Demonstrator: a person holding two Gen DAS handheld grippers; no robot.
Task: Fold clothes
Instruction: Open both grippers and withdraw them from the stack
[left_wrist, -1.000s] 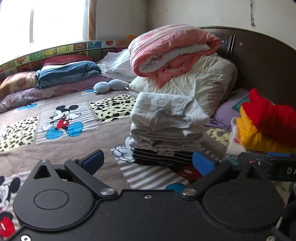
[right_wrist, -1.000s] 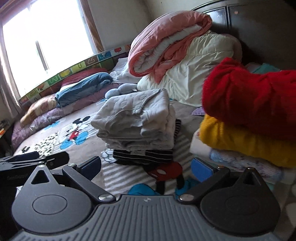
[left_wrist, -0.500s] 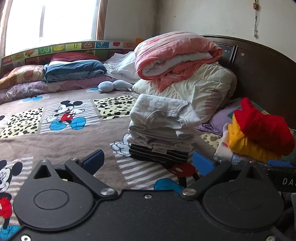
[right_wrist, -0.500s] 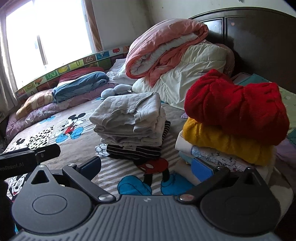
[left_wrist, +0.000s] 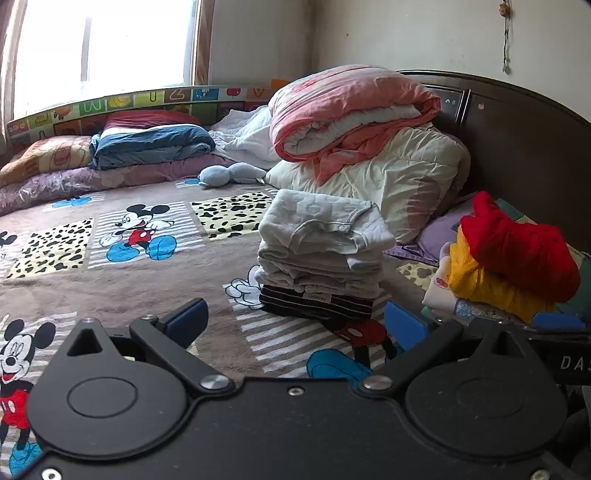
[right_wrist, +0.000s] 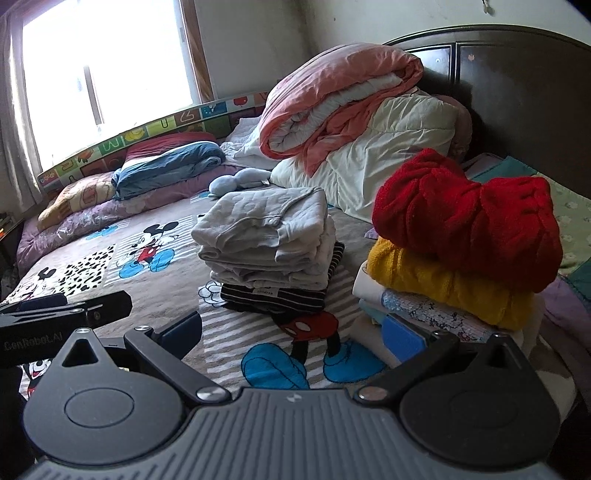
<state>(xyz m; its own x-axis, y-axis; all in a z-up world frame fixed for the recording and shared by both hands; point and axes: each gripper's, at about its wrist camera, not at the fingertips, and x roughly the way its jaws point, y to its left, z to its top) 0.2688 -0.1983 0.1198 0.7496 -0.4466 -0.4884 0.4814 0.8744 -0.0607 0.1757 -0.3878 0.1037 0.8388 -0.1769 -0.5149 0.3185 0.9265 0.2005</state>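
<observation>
Left wrist view: the left claw (left_wrist: 295, 325) hangs spread wide and empty above the Mickey Mouse blanket (left_wrist: 147, 266). Ahead sits a stack of folded grey clothes (left_wrist: 321, 254). The right claw (right_wrist: 291, 334) gapes empty too, beside a red-topped pile (right_wrist: 461, 236).

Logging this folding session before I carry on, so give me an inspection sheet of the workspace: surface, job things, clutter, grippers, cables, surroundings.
Surface: bed with a cartoon-mouse blanket.
Job's things: grey folded stack on a black striped garment; beside it, red fleece on yellow fleece over paler folded pieces.
Clutter: pink quilt on white quilt, blue plush toy, pillows and blue blanket by the window.
Grippers: left gripper open, empty; right gripper open, empty.
Cables: nothing seen.
Surroundings: window, dark headboard, pale wall.
</observation>
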